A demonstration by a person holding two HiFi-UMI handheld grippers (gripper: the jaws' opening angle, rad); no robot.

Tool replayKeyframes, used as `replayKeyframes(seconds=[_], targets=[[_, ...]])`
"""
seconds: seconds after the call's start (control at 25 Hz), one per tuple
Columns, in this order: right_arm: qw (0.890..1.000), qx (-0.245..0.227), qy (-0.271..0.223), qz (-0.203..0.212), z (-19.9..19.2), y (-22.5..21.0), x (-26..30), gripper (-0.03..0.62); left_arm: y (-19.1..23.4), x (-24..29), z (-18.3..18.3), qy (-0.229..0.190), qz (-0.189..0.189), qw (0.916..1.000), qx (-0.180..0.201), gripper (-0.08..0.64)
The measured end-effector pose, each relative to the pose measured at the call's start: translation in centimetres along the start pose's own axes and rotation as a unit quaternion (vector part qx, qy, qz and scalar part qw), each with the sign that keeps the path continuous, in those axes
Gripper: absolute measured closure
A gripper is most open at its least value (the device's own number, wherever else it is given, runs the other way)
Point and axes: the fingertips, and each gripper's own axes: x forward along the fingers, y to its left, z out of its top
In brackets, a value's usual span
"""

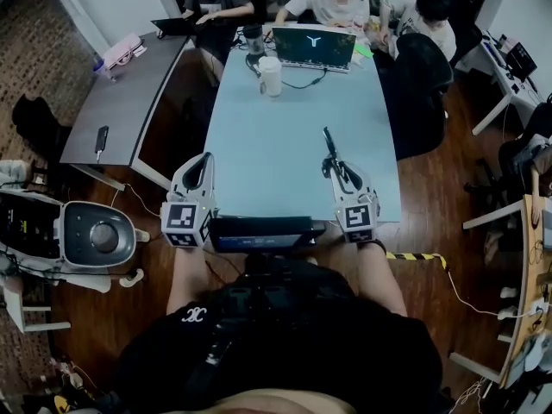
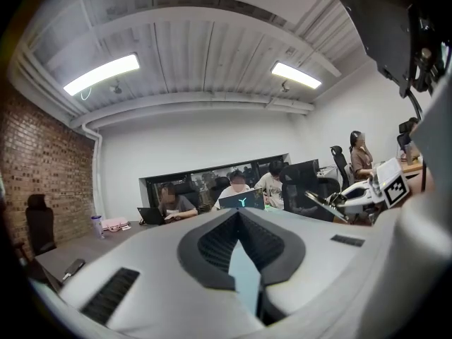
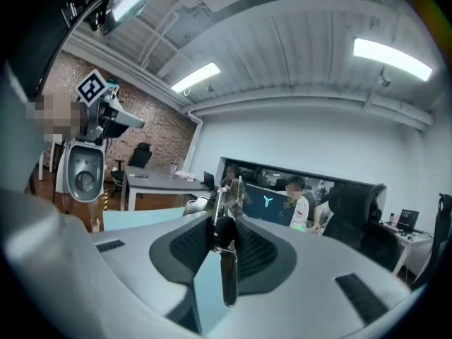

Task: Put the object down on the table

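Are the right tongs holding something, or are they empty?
Holding something. The right tongs are shut on a thin dark tool, which sticks out from between them.

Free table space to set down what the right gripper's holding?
Free: the near and middle of the light blue table, from its near edge up to the white cup and laptop. Crowded: the far end, with cup, laptop, cable and a dark mug. The right gripper holds its metal tool over the free part.
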Motion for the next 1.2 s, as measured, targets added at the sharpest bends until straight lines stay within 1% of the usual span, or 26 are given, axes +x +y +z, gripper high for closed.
replayKeyframes(seconds=[0.2, 0.32, 0.4, 0.56, 0.76, 0.84, 0.88, 0.96, 1.08, 1.12, 1.16, 1.2], targets=[[0.996, -0.011, 0.082, 0.041, -6.9, 2.5, 3.4, 0.512, 0.1, 0.1, -0.4, 0.004, 0.002, 1.0000, 0.004, 0.555], [0.990, -0.017, 0.133, 0.048, -10.9, 3.8, 4.7, 0.512, 0.2, -0.3, -0.8, 0.012, 0.005, 0.9999, 0.009, 0.555], [0.985, -0.035, 0.164, 0.045, -13.1, 4.6, 5.4, 0.512, 0.5, -0.6, -1.1, 0.018, 0.007, 0.9998, 0.011, 0.555], [0.969, -0.103, 0.218, 0.056, -16.9, 6.0, 7.1, 0.512, 1.5, -0.5, -1.2, 0.021, 0.013, 0.9997, 0.009, 0.555], [0.944, -0.150, 0.280, 0.084, -21.9, 7.8, 7.5, 0.512, 1.4, -0.1, -1.2, 0.022, 0.005, 0.9997, 0.012, 0.555], [0.934, -0.172, 0.297, 0.099, -23.0, 8.2, 7.9, 0.514, 1.6, 0.3, -0.8, 0.019, 0.003, 0.9997, 0.015, 0.555], [0.931, -0.178, 0.302, 0.107, -23.2, 8.3, 8.1, 0.514, 1.6, 0.6, -0.6, 0.017, 0.003, 0.9997, 0.016, 0.555], [0.928, -0.179, 0.306, 0.115, -23.6, 8.5, 8.0, 0.515, 1.4, 1.2, -0.5, 0.016, 0.000, 0.9997, 0.018, 0.555], [0.930, -0.160, 0.304, 0.133, -24.0, 9.2, 8.3, 0.512, 1.5, 1.7, -0.8, 0.019, -0.003, 0.9996, 0.018, 0.555], [0.931, -0.147, 0.300, 0.146, -24.0, 9.6, 8.5, 0.447, 1.6, 1.9, -0.9, 0.020, -0.003, 0.9996, 0.018, 0.555], [0.933, -0.134, 0.295, 0.157, -24.0, 10.0, 8.7, 0.337, 1.6, 2.0, -1.0, 0.022, -0.003, 0.9996, 0.017, 0.555], [0.935, -0.120, 0.289, 0.166, -23.9, 10.3, 8.8, 0.319, 1.6, 2.1, -1.1, 0.023, -0.004, 0.9996, 0.017, 0.555]])
